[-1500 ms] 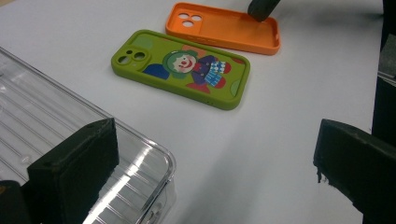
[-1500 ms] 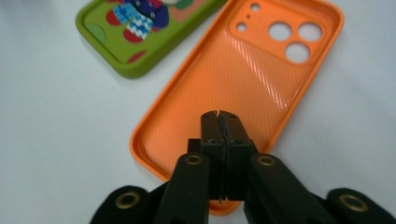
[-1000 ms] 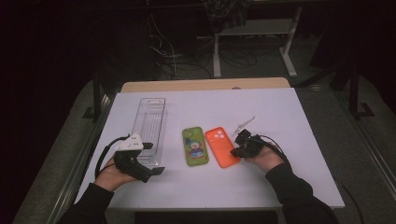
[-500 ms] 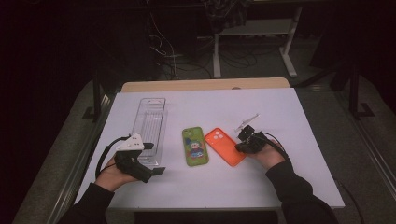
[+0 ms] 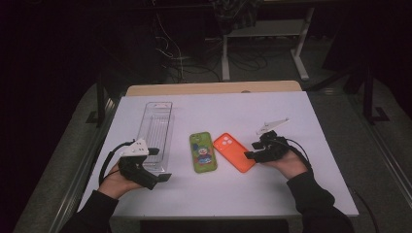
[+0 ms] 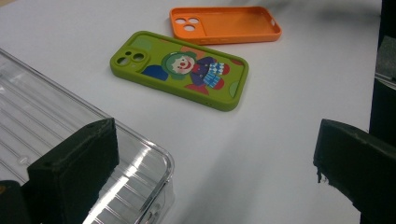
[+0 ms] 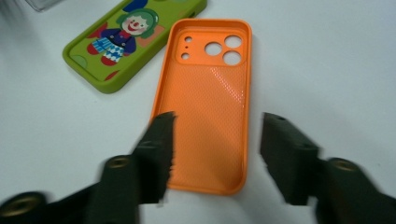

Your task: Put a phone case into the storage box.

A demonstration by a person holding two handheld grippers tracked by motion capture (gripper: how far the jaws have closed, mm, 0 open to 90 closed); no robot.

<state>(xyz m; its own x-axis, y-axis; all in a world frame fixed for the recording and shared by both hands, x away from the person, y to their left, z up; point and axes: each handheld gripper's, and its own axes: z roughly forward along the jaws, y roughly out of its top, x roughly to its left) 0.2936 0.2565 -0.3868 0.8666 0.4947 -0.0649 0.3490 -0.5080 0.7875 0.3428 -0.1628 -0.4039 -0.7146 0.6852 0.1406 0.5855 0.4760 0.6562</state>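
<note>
Right gripper point(image 5: 248, 154) sits right of centre in the high view, jaws pointing at the near end of the orange phone case point(image 5: 233, 152). Its jaws have just been opening; in the right gripper view point(image 7: 215, 149) they stand spread, blurred, one at each side of the case's near end point(image 7: 208, 112), pads not pressing on it. The case lies flat on the white table point(image 5: 291, 116), hollow side up, camera cutouts at the far end.

Green clown phone case point(image 5: 202, 152) lies just left of the orange one, apart from it, printed side up; it shows in the upper left of the right gripper view point(image 7: 126, 39).

Left gripper point(image 5: 163, 166) is at the lower left of the high view, at the near end of the clear plastic tray point(image 5: 156, 131). In the left gripper view point(image 6: 215, 163) its jaws are spread wide with nothing between the pads; one jaw overlaps the tray's corner point(image 6: 140, 163). Whether that jaw touches the tray, cannot tell.
</note>
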